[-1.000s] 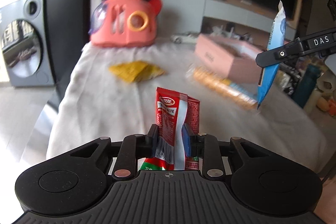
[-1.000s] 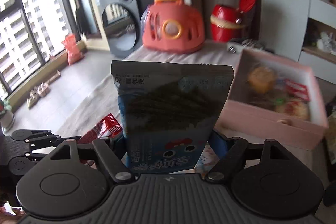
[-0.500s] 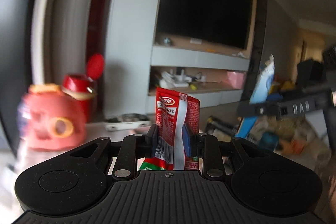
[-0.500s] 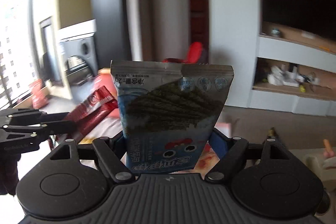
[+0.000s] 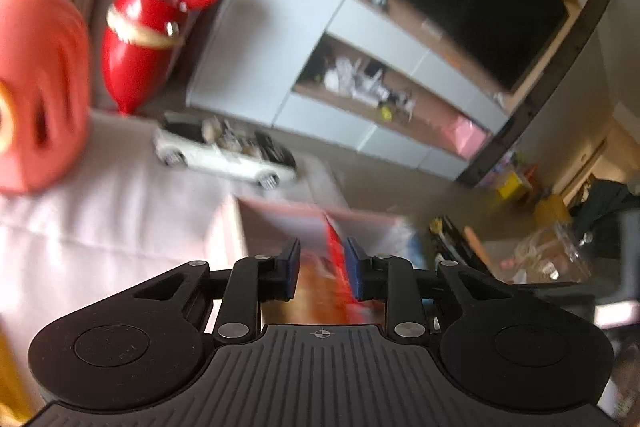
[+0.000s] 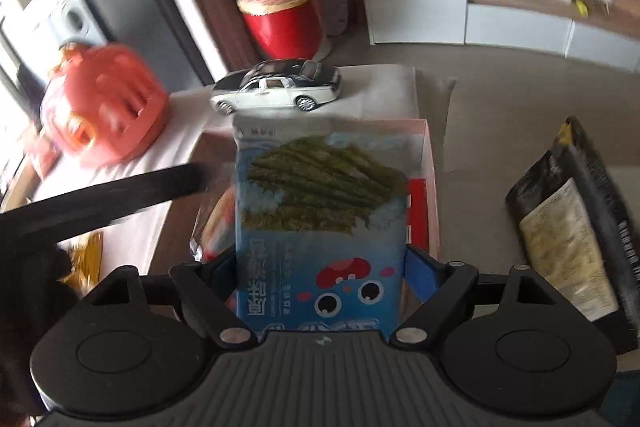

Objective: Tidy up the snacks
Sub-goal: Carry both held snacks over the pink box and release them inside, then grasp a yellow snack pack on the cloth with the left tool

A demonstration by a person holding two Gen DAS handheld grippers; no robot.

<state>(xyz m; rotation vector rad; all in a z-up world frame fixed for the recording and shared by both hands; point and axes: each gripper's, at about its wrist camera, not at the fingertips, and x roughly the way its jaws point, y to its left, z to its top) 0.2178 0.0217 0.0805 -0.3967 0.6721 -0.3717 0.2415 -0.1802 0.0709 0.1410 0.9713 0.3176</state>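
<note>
My right gripper is shut on a blue seaweed snack packet and holds it upright over the pink box. My left gripper has its jaws parted over the pink box; a blurred red snack packet lies against the right pad, and a grip on it cannot be told. The left gripper's black arm crosses the left of the right wrist view. A yellow snack packet lies on the white cloth.
A white toy car stands on the table behind the box; it also shows in the left wrist view. An orange toy case and a red bin stand at the back. A black bag lies right of the table.
Both grippers have swung down over the pink box. The left jaws have parted and the red packet has sunk lower between them. The right still holds the seaweed packet.
</note>
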